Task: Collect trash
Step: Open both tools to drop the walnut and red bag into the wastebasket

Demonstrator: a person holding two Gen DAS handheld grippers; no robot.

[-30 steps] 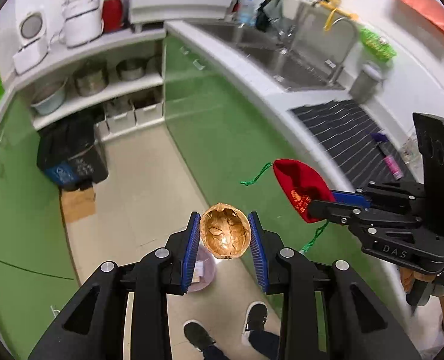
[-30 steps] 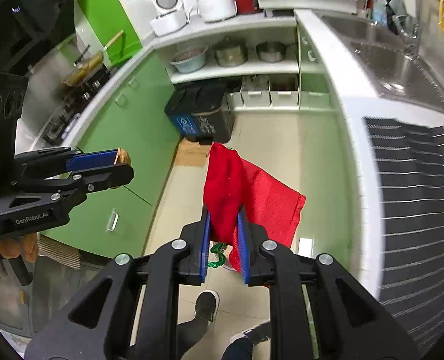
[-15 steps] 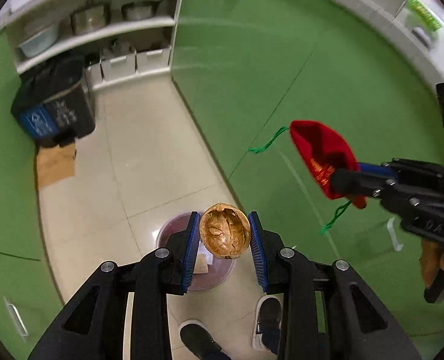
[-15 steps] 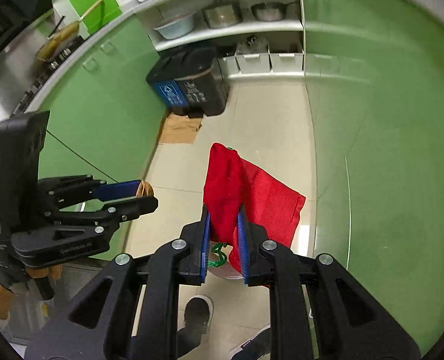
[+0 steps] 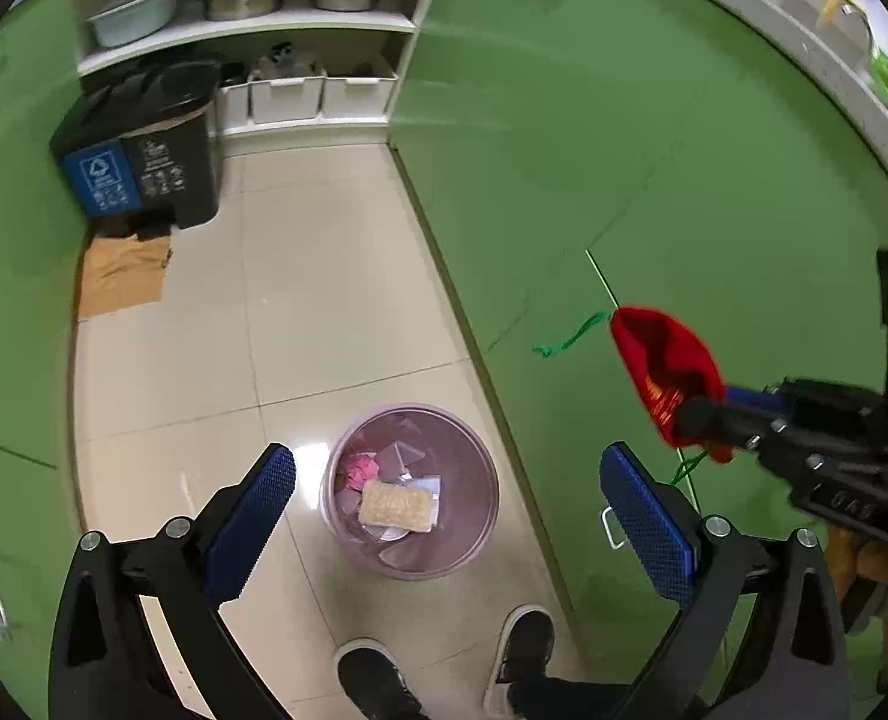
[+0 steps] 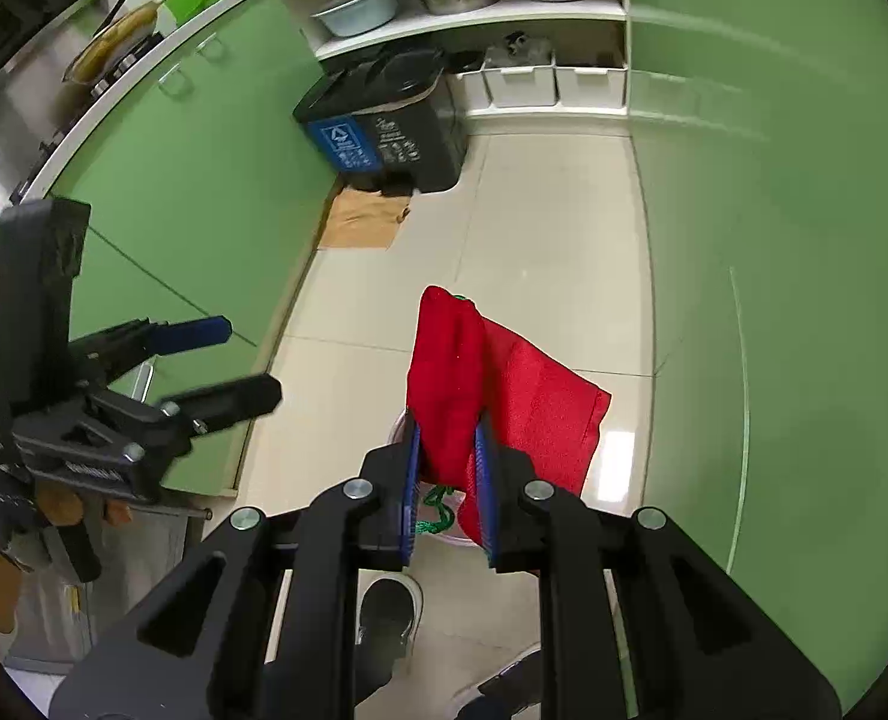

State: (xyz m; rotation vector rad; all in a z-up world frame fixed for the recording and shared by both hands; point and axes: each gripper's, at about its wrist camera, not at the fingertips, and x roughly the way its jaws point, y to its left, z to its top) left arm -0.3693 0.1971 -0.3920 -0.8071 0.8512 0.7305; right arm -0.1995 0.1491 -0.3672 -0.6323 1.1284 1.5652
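my left gripper (image 5: 447,516) stood wide open with nothing between its blue pads (image 5: 252,519), hanging right over the pink trash bin (image 5: 411,489) on the floor. through the gap i could see the bin's contents: a tan packet (image 5: 396,504), a pink scrap and some clear wrappers. i could not make out a walnut shell among them.

my right gripper (image 6: 447,480) was clamped on the red cloth pouch (image 6: 480,384), the fabric standing up out of the pinch and folding off to the right, its green drawstring (image 6: 435,510) dangling below the pads. in the left view that pouch (image 5: 666,369) hung beside the green cabinet front (image 5: 624,180), off to the right of the bin and higher than it.

the bin sat just beside the base of the right-hand cabinets, and my shoes (image 5: 522,654) were near its close edge. the tiled floor (image 5: 324,300) ran open from the bin toward the far end, where a black and blue sorting bin (image 5: 138,162) stood on flattened cardboard (image 5: 120,276) against the left cabinets. shelves behind held pots and white tubs. green cabinet fronts closed in the aisle on both sides.
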